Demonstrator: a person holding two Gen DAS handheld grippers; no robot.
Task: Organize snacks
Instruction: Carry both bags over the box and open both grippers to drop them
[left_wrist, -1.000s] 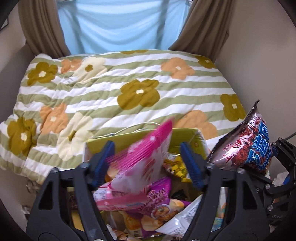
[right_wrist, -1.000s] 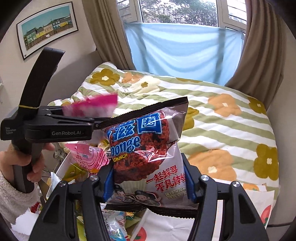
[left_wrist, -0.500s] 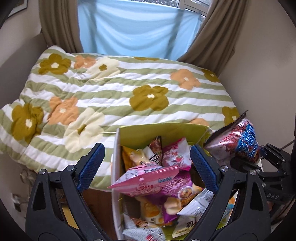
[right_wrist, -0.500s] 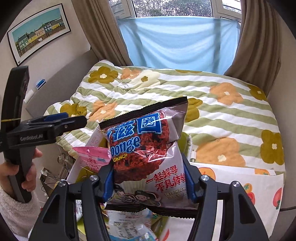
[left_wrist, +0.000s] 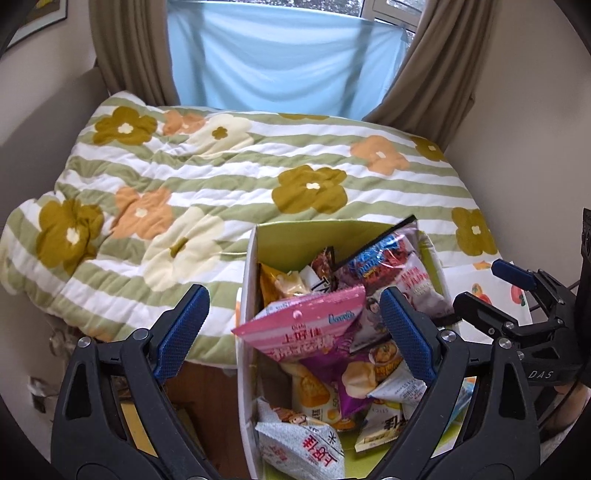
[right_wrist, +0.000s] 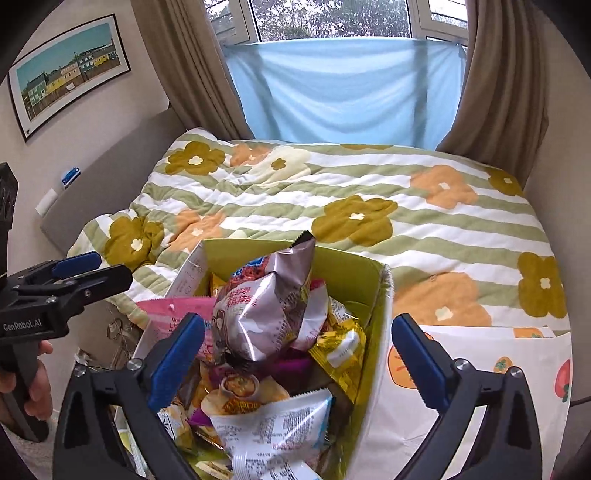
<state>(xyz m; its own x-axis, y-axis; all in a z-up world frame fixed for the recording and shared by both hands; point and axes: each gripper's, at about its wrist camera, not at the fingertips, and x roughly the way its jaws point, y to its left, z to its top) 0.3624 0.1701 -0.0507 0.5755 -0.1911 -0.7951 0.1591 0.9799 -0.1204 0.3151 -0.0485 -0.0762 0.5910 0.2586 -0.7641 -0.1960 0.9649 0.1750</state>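
Note:
A white box with a green lining (left_wrist: 295, 240) (right_wrist: 354, 273) stands against the bed, full of snack packets. A pink packet (left_wrist: 310, 325) (right_wrist: 173, 314) lies on top of the pile. Behind it, a silver and red crunch bag (left_wrist: 391, 258) (right_wrist: 266, 310) leans in the box. My left gripper (left_wrist: 291, 295) hangs open above the box's left wall, gripping nothing. My right gripper (right_wrist: 298, 321) is over the box with its jaws opening. The crunch bag lies loose in front of them and no pad touches it. Each gripper shows at the edge of the other's view.
A floral striped quilt (left_wrist: 229, 177) covers the bed behind the box. A white paper bag with fruit prints (right_wrist: 480, 369) sits right of the box. Curtains (right_wrist: 498, 74) hang behind, and a framed picture (right_wrist: 70, 74) is on the left wall. A hand (right_wrist: 33, 387) holds the left gripper's handle.
The pink packet left my left gripper and landed in the box; that gripper drew left. My right gripper's jaws spread apart and the crunch bag dropped into the box.

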